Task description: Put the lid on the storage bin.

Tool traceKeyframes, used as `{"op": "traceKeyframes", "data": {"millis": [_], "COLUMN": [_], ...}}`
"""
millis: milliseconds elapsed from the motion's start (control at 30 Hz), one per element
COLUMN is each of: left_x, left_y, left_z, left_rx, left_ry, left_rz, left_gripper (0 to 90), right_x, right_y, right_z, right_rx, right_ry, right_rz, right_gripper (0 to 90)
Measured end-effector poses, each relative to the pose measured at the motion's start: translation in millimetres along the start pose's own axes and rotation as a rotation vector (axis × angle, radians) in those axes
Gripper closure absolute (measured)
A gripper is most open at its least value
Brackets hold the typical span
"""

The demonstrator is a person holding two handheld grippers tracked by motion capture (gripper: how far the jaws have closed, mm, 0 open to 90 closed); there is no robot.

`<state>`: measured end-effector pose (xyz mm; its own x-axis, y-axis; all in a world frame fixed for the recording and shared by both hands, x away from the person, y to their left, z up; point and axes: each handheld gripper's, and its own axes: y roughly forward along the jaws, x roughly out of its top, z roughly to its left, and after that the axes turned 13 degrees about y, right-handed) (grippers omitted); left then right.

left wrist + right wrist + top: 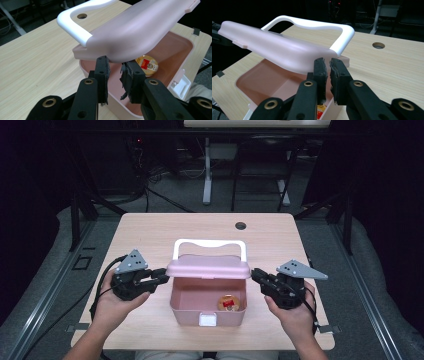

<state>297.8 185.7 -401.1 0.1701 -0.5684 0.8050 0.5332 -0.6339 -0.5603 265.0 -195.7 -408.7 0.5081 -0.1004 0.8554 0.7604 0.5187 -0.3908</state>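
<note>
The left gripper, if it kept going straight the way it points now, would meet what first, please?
Most likely the pink lid of the box: the left gripper has its fingers right at the lid's side edge; whether they already touch it is unclear.

A light wooden bench (150, 232) with rounded corners stood on a grey floor (395, 285). A round hole (240, 225) pierced the bench near its far edge, right of the middle. Beyond the bench stood a white stand leg (207, 170) and dark frame legs (287, 170), with black cables (150, 190) lying loose on the floor. The room beyond was dark. A metal rail (45, 285) ran along the floor at the left.
</note>
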Motion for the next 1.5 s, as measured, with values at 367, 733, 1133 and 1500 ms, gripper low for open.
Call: {"op": "traceKeyframes", "data": {"millis": [367,733,1133,1500], "left_x": [-12.1,-22.2,-32.7,-37.8], "left_y": [1.2,3.9,6.9,10.9], "left_z": [-9.8,-18.0,-22.1,-24.9], "left_rx": [-0.011,-0.010,-0.031,-0.034], "left_ry": [0.006,0.009,0.008,0.005], "left_rz": [0.023,0.027,0.038,0.052], "left_gripper": [74.4,74.4,75.1,75.4], "right_x": [-14.8,-25.4,-31.2,-35.4], "right_y": [0.0,4.1,6.9,7.5], "right_z": [-1.2,-5.1,-4.6,-5.0], "right_rx": [-0.004,-0.004,-0.013,-0.011], "right_ry": [0.001,0.020,0.007,0.003], "right_rz": [0.022,0.037,0.043,0.060], "right_gripper": [82.5,82.5,82.5,82.5]}}
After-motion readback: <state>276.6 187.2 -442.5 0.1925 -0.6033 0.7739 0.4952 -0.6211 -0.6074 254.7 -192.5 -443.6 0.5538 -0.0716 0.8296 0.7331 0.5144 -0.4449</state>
